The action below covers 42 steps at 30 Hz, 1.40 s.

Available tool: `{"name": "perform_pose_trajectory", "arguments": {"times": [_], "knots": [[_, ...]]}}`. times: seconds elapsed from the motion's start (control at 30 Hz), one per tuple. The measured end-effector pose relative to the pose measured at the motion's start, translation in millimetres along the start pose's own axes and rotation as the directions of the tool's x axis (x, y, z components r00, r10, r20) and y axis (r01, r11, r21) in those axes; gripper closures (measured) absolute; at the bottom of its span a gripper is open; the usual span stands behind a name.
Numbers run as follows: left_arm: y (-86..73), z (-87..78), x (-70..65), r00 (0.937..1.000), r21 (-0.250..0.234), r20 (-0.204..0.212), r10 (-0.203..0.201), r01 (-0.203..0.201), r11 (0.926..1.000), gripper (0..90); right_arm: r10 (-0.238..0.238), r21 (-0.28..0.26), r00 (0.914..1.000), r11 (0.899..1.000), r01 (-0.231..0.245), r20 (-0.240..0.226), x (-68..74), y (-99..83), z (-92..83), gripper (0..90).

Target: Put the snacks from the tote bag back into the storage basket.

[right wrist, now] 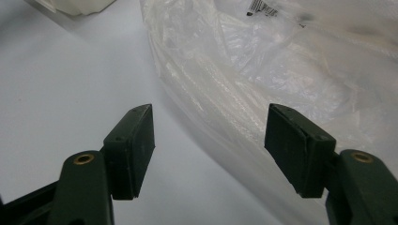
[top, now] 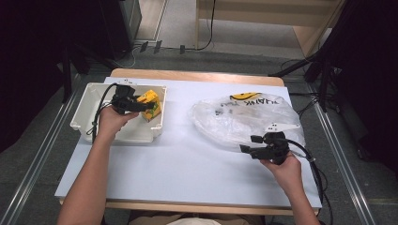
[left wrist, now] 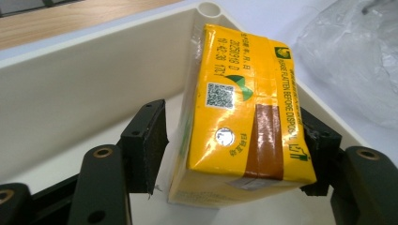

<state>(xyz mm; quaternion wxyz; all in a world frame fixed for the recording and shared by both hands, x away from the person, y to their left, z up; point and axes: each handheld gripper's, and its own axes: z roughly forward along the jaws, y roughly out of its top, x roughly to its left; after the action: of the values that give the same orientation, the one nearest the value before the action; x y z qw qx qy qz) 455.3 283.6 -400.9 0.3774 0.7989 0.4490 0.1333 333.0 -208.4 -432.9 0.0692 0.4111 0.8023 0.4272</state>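
A yellow drink carton [top: 149, 104] [left wrist: 244, 70] stands tilted in the right end of a cream plastic bin [top: 89, 101] [left wrist: 94, 79]. My left gripper [top: 143, 107] [left wrist: 232, 117] reaches into the bin with the carton between its jaws. The left pad [left wrist: 148, 140] stands clear of the carton by a small gap, and the right pad [left wrist: 317, 140] sits at the carton's edge, so the jaws are open. My right gripper [top: 250, 144] [right wrist: 211, 112] is open low over the table, at the near edge of a crumpled clear plastic bag [top: 239, 119] [right wrist: 281, 61], pinching nothing.
A white sheet [top: 187, 159] covers the wooden table. The bag carries a yellow smiley print [top: 244, 96] at its far side and also shows in the left gripper view [left wrist: 347, 56]. Cables trail from both grippers.
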Motion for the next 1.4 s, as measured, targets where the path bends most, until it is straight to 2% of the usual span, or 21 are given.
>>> {"name": "perform_pose_trajectory", "arguments": {"times": [0.27,0.4,0.57,0.87,0.97,1.07,1.27,1.4], "knots": [[-5.2,-8.1,-0.4,0.9992,0.016,0.025,-0.030,0.030,0.9994,37.4,0.002,-0.009,1.0000,1.000,-0.002,-0.003,-0.3,1.3,-0.9,34.3],[-10.5,-13.0,-2.1,0.9991,0.042,0.025,-0.035,0.034,0.9985,37.4,0.003,-0.010,1.0000,1.000,-0.003,-0.006,-0.4,1.6,-0.7,34.3],[-16.4,-24.4,-3.9,0.9992,0.030,0.011,-0.038,0.038,0.9988,39.0,0.004,-0.009,0.9999,1.000,-0.004,-0.012,-0.1,1.4,0.2,34.3],[-28.3,-39.6,-6.0,0.9991,0.038,0.019,-0.039,0.038,0.9986,53.0,0.007,-0.015,0.9998,1.000,-0.007,-0.020,-1.7,3.2,1.6,34.3],[-31.5,-45.3,-7.3,0.9983,0.018,0.039,-0.042,0.042,0.9990,63.2,0.004,-0.027,0.9996,1.000,-0.005,-0.027,-1.4,4.3,1.1,34.5],[-34.7,-48.6,-10.6,0.9978,0.017,0.060,-0.027,0.026,0.9995,73.5,0.005,-0.023,0.9996,1.000,-0.005,-0.028,-1.2,4.7,1.9,34.6],[-38.8,-42.7,-17.5,0.9970,0.034,0.076,-0.012,0.010,0.9994,89.2,0.003,-0.016,0.9996,1.000,-0.003,-0.027,-1.1,5.0,3.4,34.8],[-37.3,-37.0,-23.0,0.9955,0.033,0.095,-0.006,0.003,0.9995,90.0,0.004,-0.016,0.9997,1.000,-0.004,-0.025,-1.2,5.2,3.5,34.9]]}}
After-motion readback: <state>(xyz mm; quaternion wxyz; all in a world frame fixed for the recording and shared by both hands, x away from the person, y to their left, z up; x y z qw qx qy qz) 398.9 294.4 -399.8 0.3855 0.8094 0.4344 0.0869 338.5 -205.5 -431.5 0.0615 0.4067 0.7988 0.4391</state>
